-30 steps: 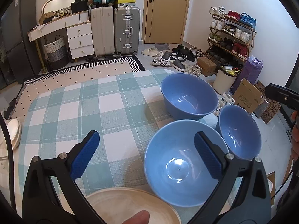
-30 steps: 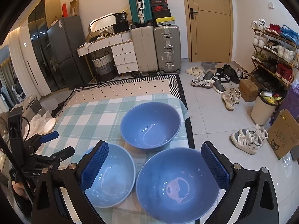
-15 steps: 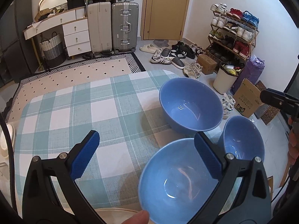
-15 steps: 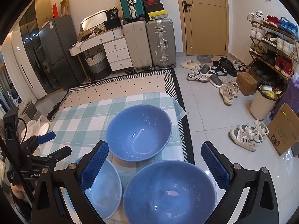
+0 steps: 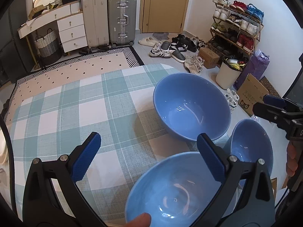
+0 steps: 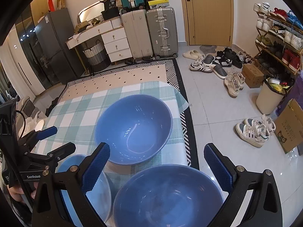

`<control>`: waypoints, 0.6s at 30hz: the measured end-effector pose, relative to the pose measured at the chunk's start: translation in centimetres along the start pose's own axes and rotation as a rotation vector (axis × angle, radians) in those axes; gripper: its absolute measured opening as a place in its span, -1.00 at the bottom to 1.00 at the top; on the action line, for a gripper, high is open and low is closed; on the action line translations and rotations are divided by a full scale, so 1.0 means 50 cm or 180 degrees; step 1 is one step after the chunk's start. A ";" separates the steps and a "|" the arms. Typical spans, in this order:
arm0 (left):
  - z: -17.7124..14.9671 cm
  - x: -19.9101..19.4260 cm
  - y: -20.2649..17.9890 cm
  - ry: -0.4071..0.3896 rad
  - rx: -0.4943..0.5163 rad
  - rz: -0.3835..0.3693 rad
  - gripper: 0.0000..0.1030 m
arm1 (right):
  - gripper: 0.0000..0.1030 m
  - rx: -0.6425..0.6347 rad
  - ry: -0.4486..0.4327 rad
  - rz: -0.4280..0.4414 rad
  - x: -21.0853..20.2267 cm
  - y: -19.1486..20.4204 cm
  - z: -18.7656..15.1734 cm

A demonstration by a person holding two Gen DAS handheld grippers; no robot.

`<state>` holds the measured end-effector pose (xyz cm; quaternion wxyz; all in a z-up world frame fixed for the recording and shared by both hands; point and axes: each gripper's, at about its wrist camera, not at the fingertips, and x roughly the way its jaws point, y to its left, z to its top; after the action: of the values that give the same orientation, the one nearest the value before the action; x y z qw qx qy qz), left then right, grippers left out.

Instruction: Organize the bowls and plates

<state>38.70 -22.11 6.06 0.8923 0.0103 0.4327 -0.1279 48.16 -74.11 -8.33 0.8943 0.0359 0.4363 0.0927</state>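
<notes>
Three blue bowls crowd the table's right edge: the far bowl (image 5: 191,106) near its far right corner, the near bowl (image 5: 170,191) and the right bowl (image 6: 166,196) nearer you. Your left gripper (image 5: 149,158) and right gripper (image 6: 157,166) stand spread, holding nothing. The checked tablecloth (image 5: 75,109) lies bare toward the left edge.

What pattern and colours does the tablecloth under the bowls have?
The tablecloth is a teal-green and white check; the left wrist view shows it best.
</notes>
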 end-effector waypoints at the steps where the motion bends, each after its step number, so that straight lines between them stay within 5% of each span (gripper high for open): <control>1: 0.003 0.008 -0.001 0.0013 -0.0003 -0.0016 0.96 | 0.97 -0.0002 0.0017 -0.0002 0.007 -0.001 0.001; 12: 0.027 0.083 0.000 0.0138 -0.0020 -0.0045 0.90 | 0.88 0.0013 0.0198 0.0005 0.084 -0.016 0.004; 18: 0.032 0.123 0.003 0.0230 0.0007 -0.0072 0.45 | 0.47 -0.0015 0.0375 -0.0005 0.137 -0.016 0.008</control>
<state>43.64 -23.51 2.28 0.8746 0.0109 0.4647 -0.1381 52.71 -73.51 -13.49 0.8672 0.0280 0.4880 0.0950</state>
